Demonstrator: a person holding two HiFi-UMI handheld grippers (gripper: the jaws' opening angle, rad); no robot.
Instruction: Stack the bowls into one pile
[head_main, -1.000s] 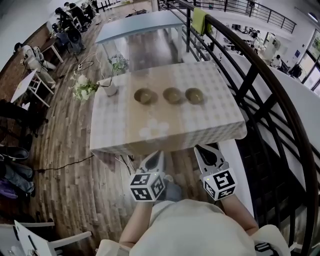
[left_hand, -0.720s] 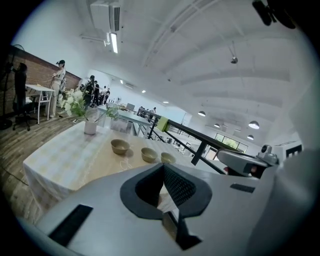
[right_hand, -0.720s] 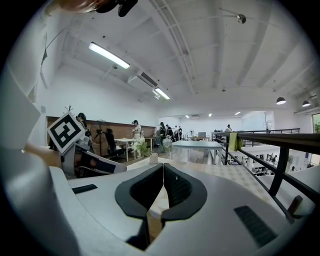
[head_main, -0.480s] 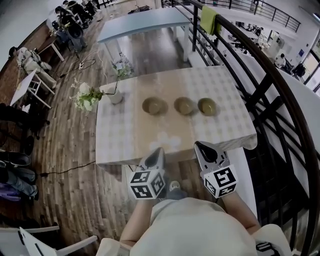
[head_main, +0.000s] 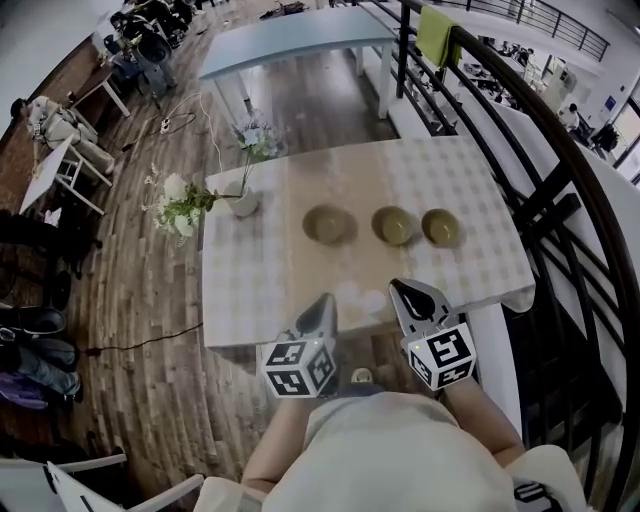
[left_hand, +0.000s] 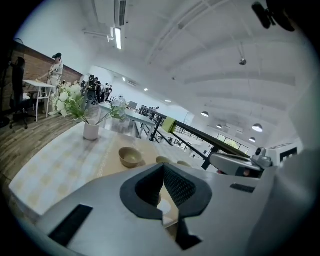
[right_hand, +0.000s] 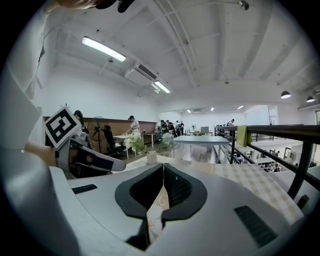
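Three olive-green bowls stand in a row on the checked tablecloth: the left bowl (head_main: 328, 224), the middle bowl (head_main: 395, 226) and the right bowl (head_main: 441, 228). They are apart from one another. My left gripper (head_main: 325, 303) hangs over the table's near edge, short of the left bowl, shut with nothing in it. My right gripper (head_main: 405, 292) is beside it, short of the middle bowl, jaws also closed and empty. In the left gripper view the left bowl (left_hand: 130, 156) sits ahead past the closed jaws (left_hand: 162, 167). In the right gripper view the jaws (right_hand: 163, 169) meet.
A white vase with flowers (head_main: 245, 203) stands at the table's far left corner. A dark curved railing (head_main: 560, 200) runs close along the right side. A blue table (head_main: 290, 40) is beyond, and people sit at desks far left.
Both grippers have moved forward from in front of the table to over its near edge, closer to the bowls. Their jaws look unchanged. The bowls have not moved on the cloth.
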